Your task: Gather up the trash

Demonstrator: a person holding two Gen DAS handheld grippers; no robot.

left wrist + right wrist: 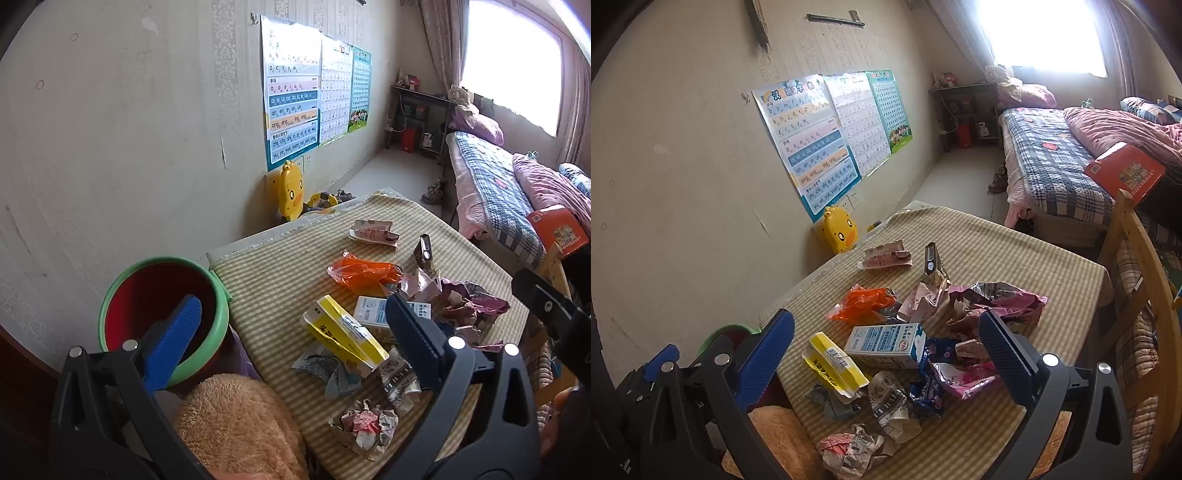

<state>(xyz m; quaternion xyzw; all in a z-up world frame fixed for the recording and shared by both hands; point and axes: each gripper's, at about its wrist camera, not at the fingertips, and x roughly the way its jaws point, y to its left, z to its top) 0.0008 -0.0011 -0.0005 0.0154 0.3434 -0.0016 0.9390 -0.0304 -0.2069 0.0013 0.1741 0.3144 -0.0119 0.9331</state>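
Note:
Trash lies on a table with a striped cloth: a yellow box, a white and blue carton, an orange plastic bag, crumpled wrappers and a pink packet. A green-rimmed red bin stands at the table's left edge. My left gripper is open and empty, its left finger over the bin, its right finger over the trash. My right gripper is open and empty above the yellow box and the carton.
A fuzzy orange cloth lies at the near edge. A yellow duck toy stands by the wall. A wooden chair is at the right, with a bed and a red book beyond.

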